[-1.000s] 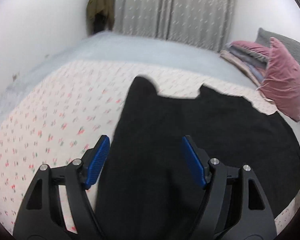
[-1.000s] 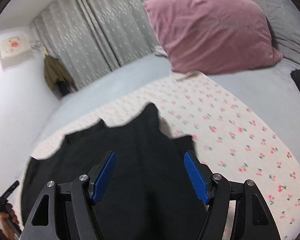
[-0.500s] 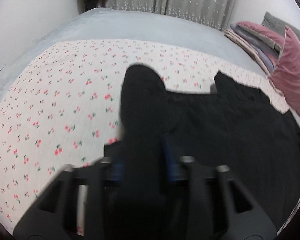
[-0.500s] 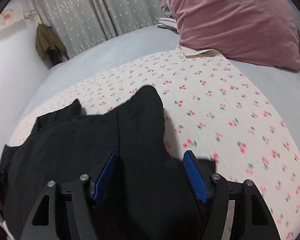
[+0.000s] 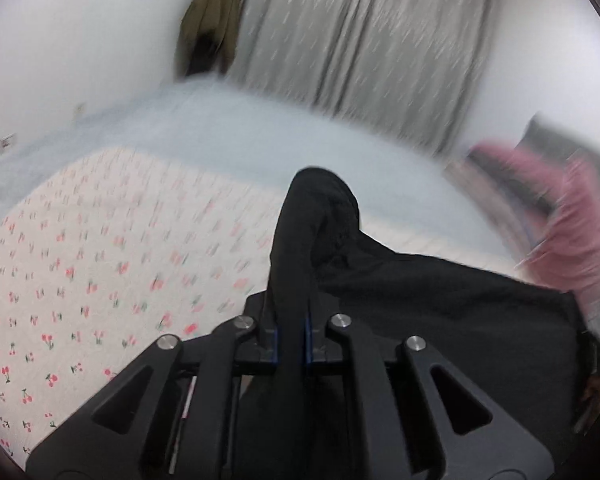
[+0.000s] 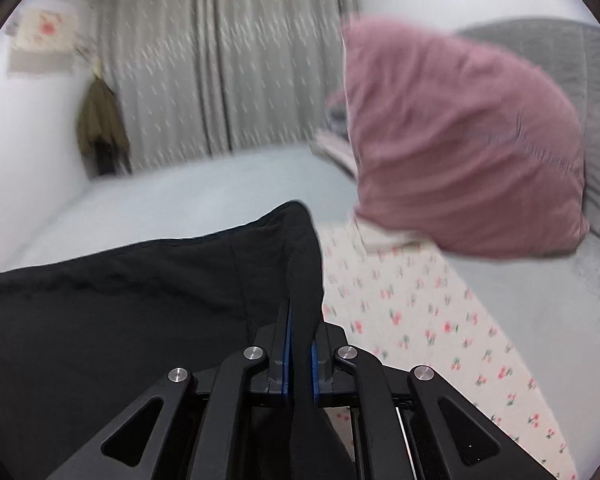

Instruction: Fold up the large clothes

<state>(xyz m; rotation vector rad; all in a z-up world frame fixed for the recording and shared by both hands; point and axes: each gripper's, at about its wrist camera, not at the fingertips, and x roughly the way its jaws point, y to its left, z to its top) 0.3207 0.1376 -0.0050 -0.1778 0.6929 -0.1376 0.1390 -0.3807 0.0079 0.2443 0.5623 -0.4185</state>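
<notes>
A large black garment (image 5: 440, 304) lies over a cherry-print sheet (image 5: 100, 264) on the bed. My left gripper (image 5: 291, 340) is shut on one corner of the garment, which stands up in a peak above the blue pads. My right gripper (image 6: 299, 360) is shut on the other corner of the black garment (image 6: 140, 312), also lifted off the cherry-print sheet (image 6: 440, 340). Between the two grips the cloth hangs stretched. Both views are blurred by motion.
A pink pillow (image 6: 460, 140) leans on a grey headboard (image 6: 560, 64) at the right, with folded blankets (image 6: 336, 148) behind it. Pale blue bedding (image 5: 260, 128) covers the far side. Grey curtains (image 6: 228, 60) and a hanging olive jacket (image 6: 100, 120) are at the back wall.
Both grippers have gone from open over the garment to shut on its corners. Both have risen, lifting the black cloth off the sheet.
</notes>
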